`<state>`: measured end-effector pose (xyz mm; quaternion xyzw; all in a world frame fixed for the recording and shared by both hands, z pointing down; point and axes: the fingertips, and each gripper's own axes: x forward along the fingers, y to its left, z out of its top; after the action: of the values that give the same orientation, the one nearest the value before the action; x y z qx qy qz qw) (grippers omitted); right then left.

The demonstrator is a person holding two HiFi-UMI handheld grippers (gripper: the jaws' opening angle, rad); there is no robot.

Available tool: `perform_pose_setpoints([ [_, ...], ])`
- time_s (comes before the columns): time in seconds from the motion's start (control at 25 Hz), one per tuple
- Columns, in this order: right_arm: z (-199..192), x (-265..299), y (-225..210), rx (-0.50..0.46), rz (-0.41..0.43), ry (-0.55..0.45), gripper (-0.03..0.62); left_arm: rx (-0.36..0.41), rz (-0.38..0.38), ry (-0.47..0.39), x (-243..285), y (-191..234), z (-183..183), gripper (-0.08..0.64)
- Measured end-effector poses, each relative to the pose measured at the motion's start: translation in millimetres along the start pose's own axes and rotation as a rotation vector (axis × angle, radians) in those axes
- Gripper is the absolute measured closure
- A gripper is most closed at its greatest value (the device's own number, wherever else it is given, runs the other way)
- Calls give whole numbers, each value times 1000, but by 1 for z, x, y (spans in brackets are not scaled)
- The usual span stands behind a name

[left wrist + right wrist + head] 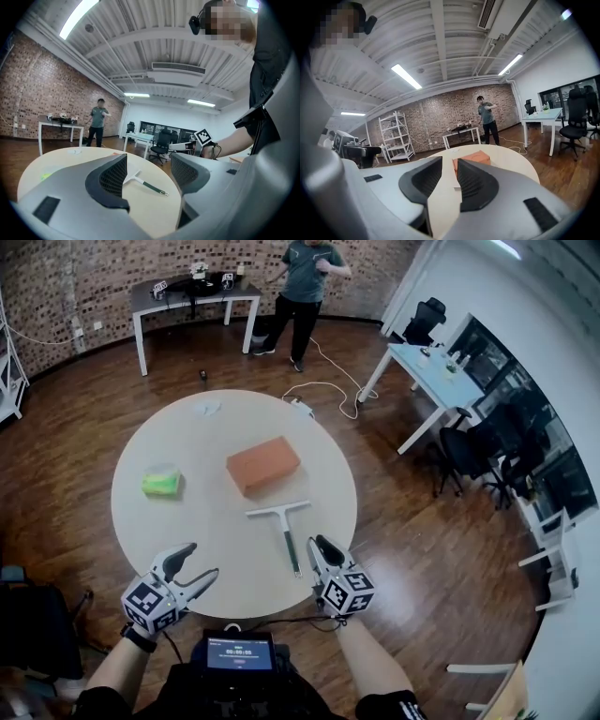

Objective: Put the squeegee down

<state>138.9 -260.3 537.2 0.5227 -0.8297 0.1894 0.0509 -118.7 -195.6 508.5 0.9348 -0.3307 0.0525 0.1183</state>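
The squeegee [281, 521] lies flat on the round white table [187, 442], its blade towards the orange brick [263, 465] and its dark handle pointing at the near edge. Nothing holds it. My right gripper [319, 546] hovers just right of the handle's end, jaws narrowly apart and empty; its own view [450, 171] shows the brick [471, 158] past the gap. My left gripper [203, 560] stands open and empty over the near left edge. The left gripper view [148, 168] shows the squeegee [143, 183] lying on the table beyond the jaws.
A green sponge [161, 484] lies at the table's left and a small white scrap [206, 409] at its far side. A person [305, 287] stands by a desk [187, 296] at the back. A cable [328, 390] trails on the wood floor; chairs [469, 451] stand to the right.
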Motion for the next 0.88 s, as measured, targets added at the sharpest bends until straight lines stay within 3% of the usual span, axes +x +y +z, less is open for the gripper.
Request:
perform_pose_setpoints([
  [0.4, -4, -47, 19, 48, 20, -14, 480, 16, 1, -4, -3, -22, 7, 265],
  [0.56, -1, -68, 15, 56, 11, -18, 488, -21, 25, -11, -3, -35, 13, 265],
  [0.88, 1, -85, 6, 53, 4, -35, 494, 1, 21, -2, 5, -45, 5, 265],
])
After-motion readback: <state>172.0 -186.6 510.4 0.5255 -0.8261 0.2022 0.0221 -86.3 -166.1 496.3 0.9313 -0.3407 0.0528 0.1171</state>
